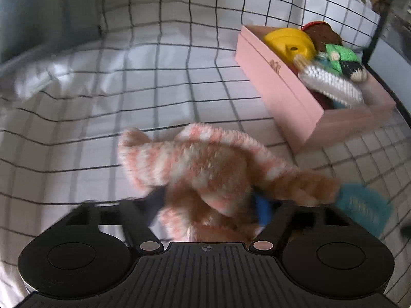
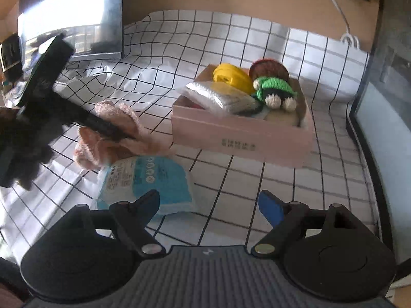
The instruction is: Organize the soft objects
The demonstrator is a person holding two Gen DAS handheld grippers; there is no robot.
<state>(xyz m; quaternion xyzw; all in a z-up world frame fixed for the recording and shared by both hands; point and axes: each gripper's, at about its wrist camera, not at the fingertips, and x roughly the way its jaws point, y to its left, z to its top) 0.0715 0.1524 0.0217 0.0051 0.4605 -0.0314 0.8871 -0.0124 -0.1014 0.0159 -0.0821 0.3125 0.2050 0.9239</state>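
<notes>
Pink-and-white fuzzy knit (image 1: pixel 195 169) fills the gap between the pads of my left gripper (image 1: pixel 208 213), whose jaws sit partly apart around the bunched fabric; from the blurred view I cannot tell for sure whether the pads press it or merely straddle it. It lies on the checked cloth (image 1: pixel 128 82), just beside the pink box (image 1: pixel 295 100) and touching a blue-and-white soft packet (image 2: pixel 149 179). My right gripper (image 2: pixel 208 205) stands wide with nothing between its fingers, hovering above that packet. To do this step well, I judge I should take a deep bite of the knit near its middle so no loose end drags, then lift it clear of the packet before carrying it over the box wall. Trailing folds could snag the rim or tug the packet along. Inside the box, things are already heaped high: a yellow piece (image 2: pixel 231 77), a brown knitted round (image 2: pixel 269 70), a green-and-black crocheted toy (image 2: pixel 276 92) and a white ribbed knit (image 2: pixel 218 97) lying across the front. Room looks scarce, so I would aim for the lower corner nearest me, beside the white knit.
</notes>
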